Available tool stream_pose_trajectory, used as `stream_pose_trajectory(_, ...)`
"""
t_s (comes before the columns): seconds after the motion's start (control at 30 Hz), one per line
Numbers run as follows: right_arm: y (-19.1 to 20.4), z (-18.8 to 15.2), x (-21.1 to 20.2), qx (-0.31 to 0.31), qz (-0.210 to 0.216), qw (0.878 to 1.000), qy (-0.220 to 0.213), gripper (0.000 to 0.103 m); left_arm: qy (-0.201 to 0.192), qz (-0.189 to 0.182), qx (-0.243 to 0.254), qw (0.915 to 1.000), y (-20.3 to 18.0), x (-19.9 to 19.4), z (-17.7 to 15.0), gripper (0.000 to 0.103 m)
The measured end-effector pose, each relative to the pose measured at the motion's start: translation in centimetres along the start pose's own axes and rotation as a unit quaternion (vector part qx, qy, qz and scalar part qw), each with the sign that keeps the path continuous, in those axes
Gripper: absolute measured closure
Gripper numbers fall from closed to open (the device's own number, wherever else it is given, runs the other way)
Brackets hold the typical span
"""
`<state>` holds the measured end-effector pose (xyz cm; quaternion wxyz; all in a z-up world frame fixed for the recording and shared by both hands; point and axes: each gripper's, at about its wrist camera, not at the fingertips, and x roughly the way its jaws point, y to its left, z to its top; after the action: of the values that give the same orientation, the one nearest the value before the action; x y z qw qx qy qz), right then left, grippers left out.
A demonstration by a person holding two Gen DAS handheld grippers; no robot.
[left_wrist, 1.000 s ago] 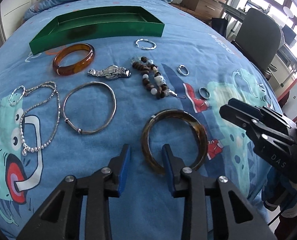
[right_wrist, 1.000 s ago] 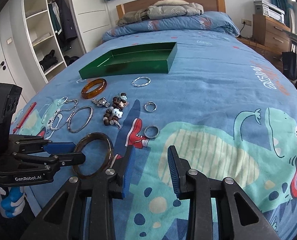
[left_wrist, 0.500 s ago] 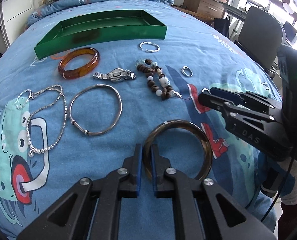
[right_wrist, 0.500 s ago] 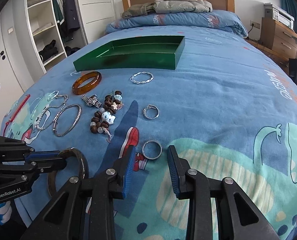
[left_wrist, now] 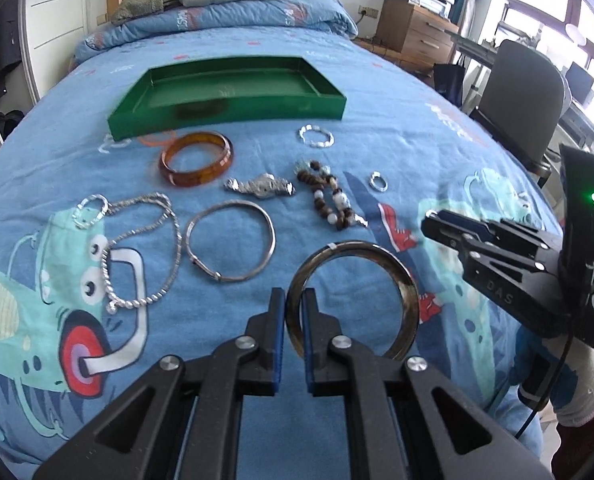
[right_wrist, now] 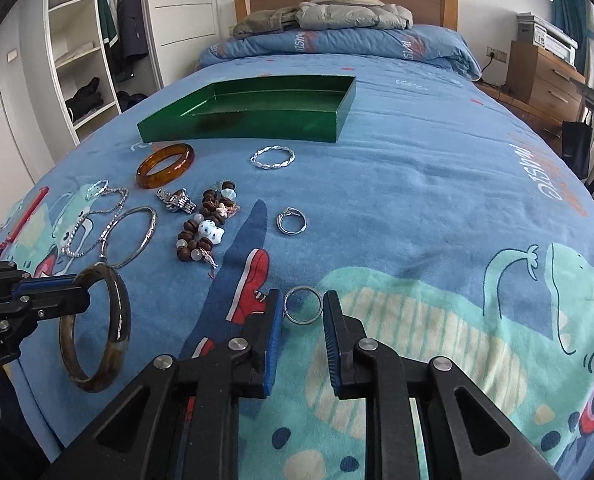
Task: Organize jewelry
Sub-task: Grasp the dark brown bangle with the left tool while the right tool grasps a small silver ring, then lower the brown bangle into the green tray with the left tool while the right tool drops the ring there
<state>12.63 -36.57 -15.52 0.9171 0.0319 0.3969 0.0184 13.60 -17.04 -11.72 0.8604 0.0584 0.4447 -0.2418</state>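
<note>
Left wrist view: left gripper (left_wrist: 293, 312) clamps the dark horn-coloured bangle (left_wrist: 353, 300) by its rim, raised off the bedspread, well short of the green tray (left_wrist: 225, 114). Rigid, probably smooth and slippery; a rim pinch suits. Right gripper (right_wrist: 303, 320) jaws closing around the silver ring (right_wrist: 303, 305), likely light and stiff, not yet pinched.

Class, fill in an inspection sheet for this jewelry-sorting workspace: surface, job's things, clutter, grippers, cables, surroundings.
Surface: blue cartoon-print bedspread.
Job's things: empty green rectangular tray; amber bangle, thin silver bangle, brown bead bracelet, silver chain, watch and small silver ring lying loose.
Clutter: nothing seen.
Grippers: left gripper shut on dark horn-like bangle, lifted; right gripper closing, ring between fingers.
Cables: black cable under right gripper.
Surroundings: wardrobe shelves, wooden dresser, office chair.
</note>
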Motion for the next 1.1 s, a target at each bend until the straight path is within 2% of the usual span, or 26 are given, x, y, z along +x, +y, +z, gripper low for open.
stream_pose_trajectory(0.13,0.5,1.1,-3.1,0.004,-0.007,1.000,-0.026,0.083,-0.030,-0.004,-0.011,0.9995,1.0,-2.4,1.6,0.096)
stream_pose_trajectory(0.3,1.1,4.4,-6.6,0.010,-0.005,0.998,-0.066,0.083,-0.071,-0.006,-0.030,0.9970,3.0,-5.1,4.7,0.096)
stream_pose_trajectory(0.53,1.9,10.2,-7.2,0.003,-0.007,0.995,-0.101,0.083,-0.113,0.002,-0.061,0.9917,6.8,-6.1,10.5,0.096)
stream_pose_trajectory(0.83,2.2,19.5,-2.6,0.003,-0.002,0.991,-0.132,0.083,-0.128,0.025,-0.093,0.9872,12.5,-2.0,19.3,0.096)
stream_pose_trajectory(0.97,2.5,22.5,1.6,-0.002,0.002,0.992,-0.122,0.083,-0.125,0.036,-0.094,0.9871,14.0,1.1,22.2,0.096)
stream_pose_trajectory(1.1,2.3,24.1,6.4,0.001,0.007,0.995,-0.097,0.083,-0.110,0.043,-0.099,0.9880,15.0,4.9,23.9,0.096)
